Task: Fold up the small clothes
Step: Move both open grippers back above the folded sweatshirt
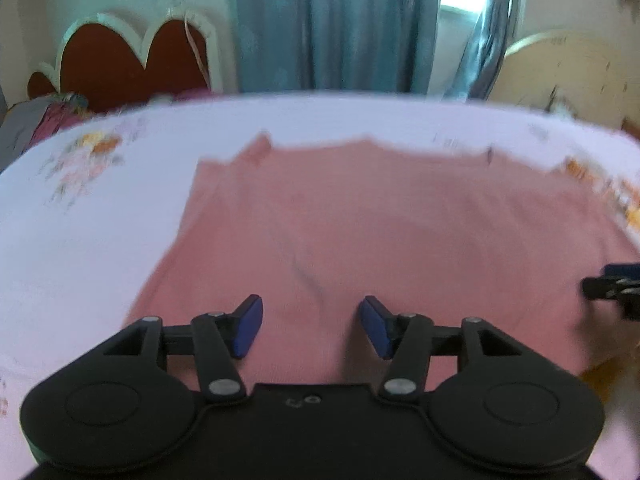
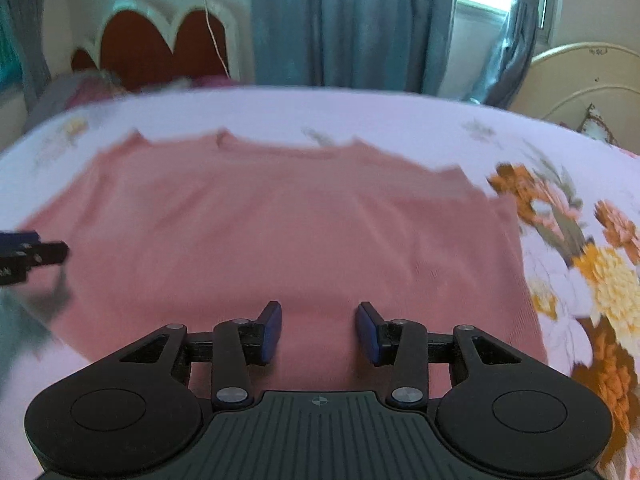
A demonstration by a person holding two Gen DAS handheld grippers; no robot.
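Note:
A pink garment (image 1: 360, 224) lies spread flat on the bed; it also shows in the right wrist view (image 2: 280, 224). My left gripper (image 1: 311, 326) is open and empty, hovering over the garment's near edge on its left half. My right gripper (image 2: 319, 330) is open and empty over the near edge on its right half. The right gripper's fingers (image 1: 612, 286) show at the right edge of the left wrist view; the left gripper's fingers (image 2: 28, 258) show at the left edge of the right wrist view. Both views are blurred.
The bed has a pale floral sheet (image 1: 80, 208), seen also in the right wrist view (image 2: 580, 248). A red and white headboard (image 1: 132, 56) and piled clothes (image 1: 36, 120) stand far left. Blue curtains (image 2: 352, 20) hang behind. A cream round board (image 2: 584, 80) stands far right.

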